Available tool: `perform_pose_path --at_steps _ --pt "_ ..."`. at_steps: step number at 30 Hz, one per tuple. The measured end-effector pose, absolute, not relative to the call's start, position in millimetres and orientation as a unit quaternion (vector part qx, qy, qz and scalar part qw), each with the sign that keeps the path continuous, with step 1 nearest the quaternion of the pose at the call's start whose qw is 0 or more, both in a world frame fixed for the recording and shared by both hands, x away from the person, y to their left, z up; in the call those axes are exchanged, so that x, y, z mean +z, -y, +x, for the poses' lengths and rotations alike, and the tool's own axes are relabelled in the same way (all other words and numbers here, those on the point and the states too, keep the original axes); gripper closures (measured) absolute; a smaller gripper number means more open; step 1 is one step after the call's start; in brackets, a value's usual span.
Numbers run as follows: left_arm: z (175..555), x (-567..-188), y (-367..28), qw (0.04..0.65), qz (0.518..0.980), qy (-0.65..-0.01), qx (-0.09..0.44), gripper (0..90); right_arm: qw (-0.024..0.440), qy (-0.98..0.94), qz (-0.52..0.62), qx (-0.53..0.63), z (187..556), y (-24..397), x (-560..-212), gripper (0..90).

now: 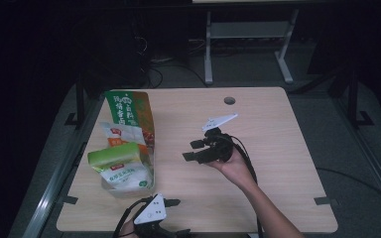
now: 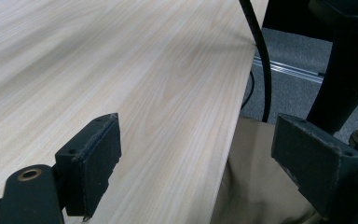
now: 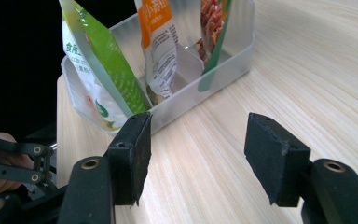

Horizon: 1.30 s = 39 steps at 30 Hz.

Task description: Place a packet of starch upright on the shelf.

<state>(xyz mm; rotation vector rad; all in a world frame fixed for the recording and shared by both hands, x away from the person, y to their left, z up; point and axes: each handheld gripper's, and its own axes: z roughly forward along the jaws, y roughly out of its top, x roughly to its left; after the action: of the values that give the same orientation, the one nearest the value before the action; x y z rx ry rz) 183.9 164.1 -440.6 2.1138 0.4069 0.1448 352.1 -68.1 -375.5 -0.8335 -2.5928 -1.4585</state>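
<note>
Your right gripper [image 1: 194, 151], jaws wide and empty, faces the clear bin [image 3: 214, 70] at the table's [image 1: 258, 124] left side, holding three upright pouches [image 1: 127, 148]; next, judge which to grasp. Your left gripper [image 1: 174, 217] rests open. Chinese print, illegible here.

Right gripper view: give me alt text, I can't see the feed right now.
The right gripper has its two black jaws open with nothing between them, aimed across the wooden table at a clear plastic bin. Three pouches stand in the bin: a green and white pouch nearest, an orange and white pouch in the middle, and a third pouch behind.
</note>
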Motion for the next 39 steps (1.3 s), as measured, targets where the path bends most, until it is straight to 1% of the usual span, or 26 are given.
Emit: perform_pose_path --at_steps 13,39 --pt "184 -441 -164 0.474 0.862 -0.168 0.060 15.6 0.017 0.835 -0.291 -0.467 350 92 -378 38.3" --pt "185 -440 -166 0.472 0.863 -0.169 0.064 15.6 0.011 0.827 -0.335 -0.451 339 141 -397 36.0"
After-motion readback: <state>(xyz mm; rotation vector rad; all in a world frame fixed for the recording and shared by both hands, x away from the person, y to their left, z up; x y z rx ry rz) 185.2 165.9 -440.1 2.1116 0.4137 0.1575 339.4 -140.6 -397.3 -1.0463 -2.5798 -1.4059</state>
